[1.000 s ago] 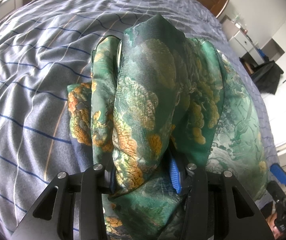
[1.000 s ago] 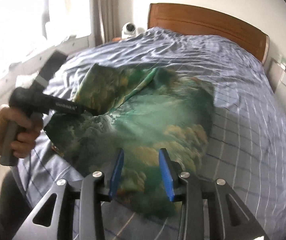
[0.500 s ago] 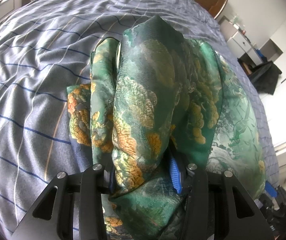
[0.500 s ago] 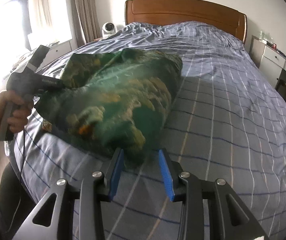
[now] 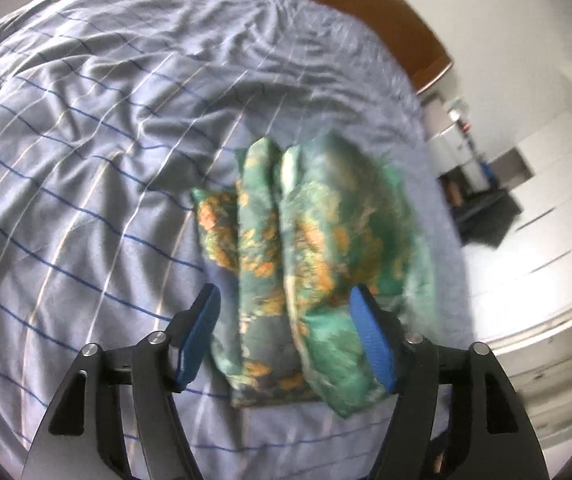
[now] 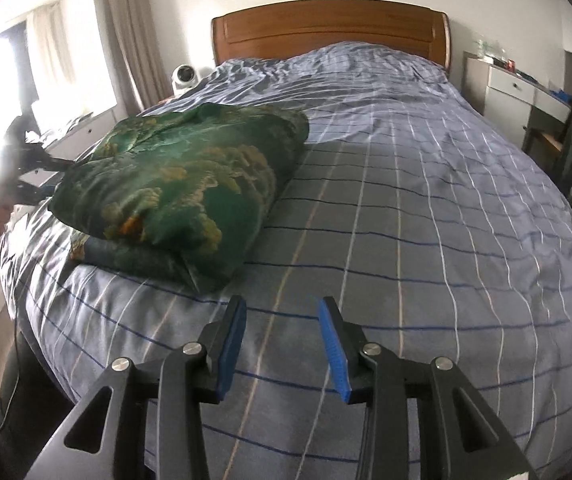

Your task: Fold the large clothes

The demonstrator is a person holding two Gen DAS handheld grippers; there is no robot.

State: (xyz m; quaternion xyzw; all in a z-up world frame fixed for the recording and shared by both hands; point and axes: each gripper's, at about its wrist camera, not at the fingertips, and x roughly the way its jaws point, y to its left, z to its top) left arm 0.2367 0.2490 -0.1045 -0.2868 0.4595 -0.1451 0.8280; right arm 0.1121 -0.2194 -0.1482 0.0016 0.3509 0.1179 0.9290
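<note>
Folded green garment point(image 5: 310, 248) on bed, between opening left claw point(image 5: 286, 336)

The folded garment point(image 6: 190, 176) is thin green cloth with a silky sheen. The striped bedsheet point(image 6: 406, 208) is matt woven cotton, creased. The headboard point(image 6: 326, 32) is polished wood. Black matt plastic forms the right gripper point(image 6: 282, 344), with metal screws.

Folded green garment point(image 5: 310, 264) between opening left gripper point(image 5: 286, 340) fingers point(image 5: 200, 336)
</note>
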